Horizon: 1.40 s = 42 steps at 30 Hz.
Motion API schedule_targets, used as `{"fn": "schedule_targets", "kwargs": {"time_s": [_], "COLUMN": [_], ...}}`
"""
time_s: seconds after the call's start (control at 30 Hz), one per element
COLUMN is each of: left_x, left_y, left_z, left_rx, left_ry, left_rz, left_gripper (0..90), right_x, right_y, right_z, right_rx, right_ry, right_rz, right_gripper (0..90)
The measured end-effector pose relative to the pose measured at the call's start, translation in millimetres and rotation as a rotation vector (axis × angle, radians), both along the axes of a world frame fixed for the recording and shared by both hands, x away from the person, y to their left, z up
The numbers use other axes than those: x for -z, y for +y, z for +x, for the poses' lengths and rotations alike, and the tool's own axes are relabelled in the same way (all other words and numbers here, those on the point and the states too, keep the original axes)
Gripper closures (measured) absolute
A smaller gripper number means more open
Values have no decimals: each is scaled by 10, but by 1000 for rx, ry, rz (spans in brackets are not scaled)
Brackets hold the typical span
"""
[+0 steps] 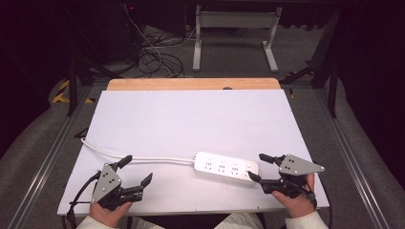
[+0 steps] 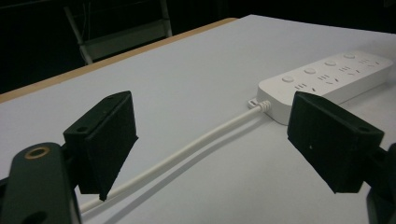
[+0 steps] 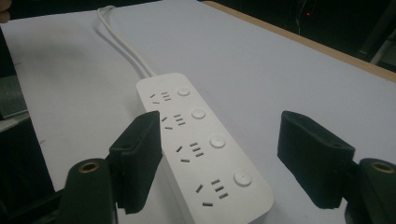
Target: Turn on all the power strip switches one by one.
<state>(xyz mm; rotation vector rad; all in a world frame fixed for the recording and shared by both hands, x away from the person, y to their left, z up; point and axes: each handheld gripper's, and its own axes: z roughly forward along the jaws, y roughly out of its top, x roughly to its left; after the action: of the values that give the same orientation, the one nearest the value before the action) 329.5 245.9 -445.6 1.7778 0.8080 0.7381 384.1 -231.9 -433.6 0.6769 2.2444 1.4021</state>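
Note:
A white power strip [image 1: 226,167] [image 2: 327,80] [image 3: 201,142] with several sockets and round buttons lies flat near the table's front, right of centre. Its white cable [image 1: 138,158] [image 2: 187,154] [image 3: 123,42] runs left to the table's left edge. My right gripper [image 1: 256,168] [image 3: 224,163] stands open at the strip's right end, its jaws on either side of that end without touching. My left gripper [image 1: 137,170] [image 2: 215,144] is open near the front left, its jaws straddling the cable just above the table.
The white tabletop [image 1: 191,119] has a wooden strip [image 1: 191,84] along its far edge. Beyond it stand a grey metal frame [image 1: 234,33] and tangled cables [image 1: 153,52] on the floor. Metal rails [image 1: 47,157] run along both sides.

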Motion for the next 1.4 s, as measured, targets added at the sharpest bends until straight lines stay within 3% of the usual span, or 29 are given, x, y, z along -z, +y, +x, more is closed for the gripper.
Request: {"fn": "schedule_targets", "kwargs": {"time_s": [0.37,0.77,1.1,1.4], "left_x": [-10,-15,-15,-14], "left_y": [-18,-33,-33,-31], "left_z": [-14,-26,-23,-19], "left_rx": [-8,-11,-11,-12], "left_ry": [-11,-19,-16,-15], "left_rz": [31,45,47,47], "left_gripper": [170,174,184,185], "right_x": [-22,-75,-226,-309], "right_y": [21,59,138,346], "right_z": [-9,-14,74,191], "right_rx": [-17,-48,-61,-114], "right_ry": [-2,-1,35,51], "right_rz": [-20,-48,-33,-75], "right_gripper": [332,448,687,892]}}
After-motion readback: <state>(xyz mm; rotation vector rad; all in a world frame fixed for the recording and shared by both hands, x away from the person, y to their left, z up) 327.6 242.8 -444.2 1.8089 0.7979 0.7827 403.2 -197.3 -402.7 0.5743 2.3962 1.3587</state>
